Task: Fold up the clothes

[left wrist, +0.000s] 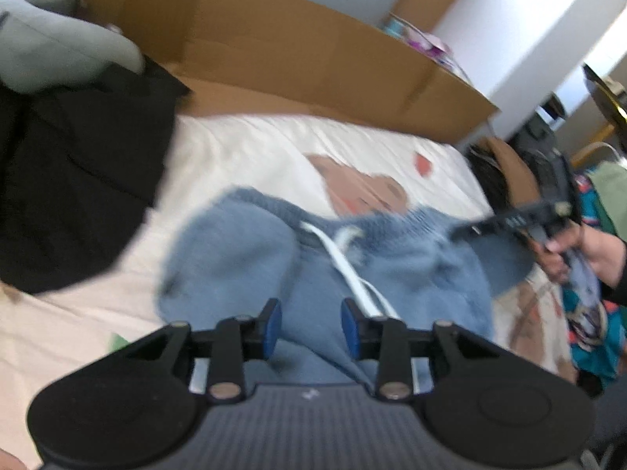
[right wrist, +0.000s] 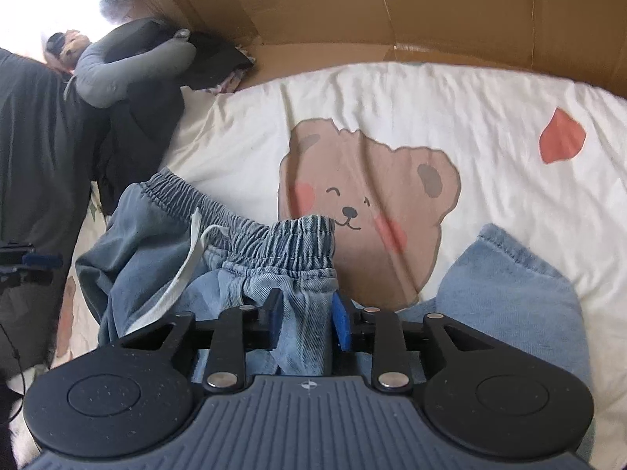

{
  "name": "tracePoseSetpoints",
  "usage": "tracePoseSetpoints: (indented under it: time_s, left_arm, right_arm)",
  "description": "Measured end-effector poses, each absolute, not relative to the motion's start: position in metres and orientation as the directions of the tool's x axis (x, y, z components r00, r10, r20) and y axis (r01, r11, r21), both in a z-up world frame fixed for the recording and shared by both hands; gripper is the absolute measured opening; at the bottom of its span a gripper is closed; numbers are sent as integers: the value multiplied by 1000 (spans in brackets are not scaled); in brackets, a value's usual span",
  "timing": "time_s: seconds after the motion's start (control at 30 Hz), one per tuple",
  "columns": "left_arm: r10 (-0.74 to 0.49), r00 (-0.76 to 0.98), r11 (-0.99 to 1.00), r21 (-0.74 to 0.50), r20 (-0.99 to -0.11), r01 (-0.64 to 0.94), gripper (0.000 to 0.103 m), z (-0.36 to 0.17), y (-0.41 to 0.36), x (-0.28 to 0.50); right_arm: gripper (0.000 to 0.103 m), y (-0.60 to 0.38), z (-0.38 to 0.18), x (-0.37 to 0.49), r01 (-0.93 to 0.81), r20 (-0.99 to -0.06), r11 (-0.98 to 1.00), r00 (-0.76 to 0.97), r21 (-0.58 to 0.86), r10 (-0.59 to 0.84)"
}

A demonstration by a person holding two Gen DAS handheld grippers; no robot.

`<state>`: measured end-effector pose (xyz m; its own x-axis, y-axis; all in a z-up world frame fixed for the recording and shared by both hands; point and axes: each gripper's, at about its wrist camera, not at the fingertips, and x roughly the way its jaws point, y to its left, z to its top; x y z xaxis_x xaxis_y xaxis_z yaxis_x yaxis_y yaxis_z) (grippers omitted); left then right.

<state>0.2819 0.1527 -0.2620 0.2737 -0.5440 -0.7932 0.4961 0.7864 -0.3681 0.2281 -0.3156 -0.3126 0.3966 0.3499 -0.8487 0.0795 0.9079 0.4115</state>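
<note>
In the left wrist view, which is blurred, the left gripper (left wrist: 310, 323) is seen at the bottom centre of the frame. Its blue-padded fingers are spread apart over blue fabric, and nothing is pinched between them. The blue denim pants (left wrist: 313, 258) lie crumpled in the middle of the frame on a cream bedsheet (left wrist: 243, 145) printed with a brown bear. A white drawstring (left wrist: 352, 270) runs from the waistband down toward the right finger. At the right edge, the right gripper (left wrist: 470, 229) is seen reaching in to the waistband, held by a hand (left wrist: 588, 246). A black garment (left wrist: 70, 196) fills the left side, and a cardboard wall (left wrist: 298, 55) stands behind the bed.

In the right wrist view, the right gripper (right wrist: 305, 317) sits at the bottom centre. A fold of denim just below the elastic waistband (right wrist: 282, 235) passes between its fingers and seems to be clamped, though the contact of the pads is partly hidden by cloth. The pants are spread across the lower half of the frame, with one hemmed leg (right wrist: 521, 286) at the lower right. The bear print (right wrist: 372, 180) is shown in the centre. A grey stuffed toy (right wrist: 129, 66) lies at the upper left on dark clothing.
</note>
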Motion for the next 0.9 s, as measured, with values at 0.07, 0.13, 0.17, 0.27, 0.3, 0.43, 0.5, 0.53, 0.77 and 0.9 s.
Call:
tracePoseSetpoints:
  time_s: [0.07, 0.13, 0.17, 0.27, 0.3, 0.43, 0.5, 0.53, 0.77, 0.9]
  left_arm:
    - [-520, 307, 809, -344, -797, 476, 35, -262, 159, 295]
    - [-504, 328, 824, -330, -799, 461, 35, -264, 164, 306]
    - [-498, 336, 829, -325, -799, 455, 35, -265, 166, 312]
    - [-478, 358, 844, -306, -802, 440, 35, -269, 169, 328]
    - [-473, 362, 846, -300, -803, 440, 35, -270, 169, 333]
    - [-453, 369, 858, -284, -811, 429, 35, -280, 168, 353]
    - [-443, 371, 864, -278, -816, 421, 35, -287, 168, 364]
    - [-440, 370, 867, -279, -818, 414, 35, -292, 168, 369]
    - [-428, 354, 877, -287, -831, 386, 36, -323, 167, 394]
    - [-444, 352, 872, -306, -824, 382, 36, -335, 168, 391]
  right_arm:
    - [38, -315, -317, 234, 104, -855, 901, 378, 421, 356]
    - [39, -315, -321, 238, 125, -858, 894, 365, 430, 361]
    - [39, -315, -323, 241, 138, -861, 891, 357, 432, 362]
    - [40, -315, -330, 247, 162, -870, 886, 331, 435, 367]
    - [40, -313, -331, 249, 162, -872, 886, 323, 434, 367]
    - [39, -305, -337, 257, 138, -892, 904, 277, 404, 356]
    - [36, -302, -340, 259, 126, -902, 913, 255, 387, 348]
    - [33, -300, -341, 260, 117, -906, 918, 250, 378, 341]
    - [12, -308, -327, 248, 102, -899, 933, 320, 346, 298]
    - [11, -306, -316, 240, 95, -893, 940, 358, 328, 275]
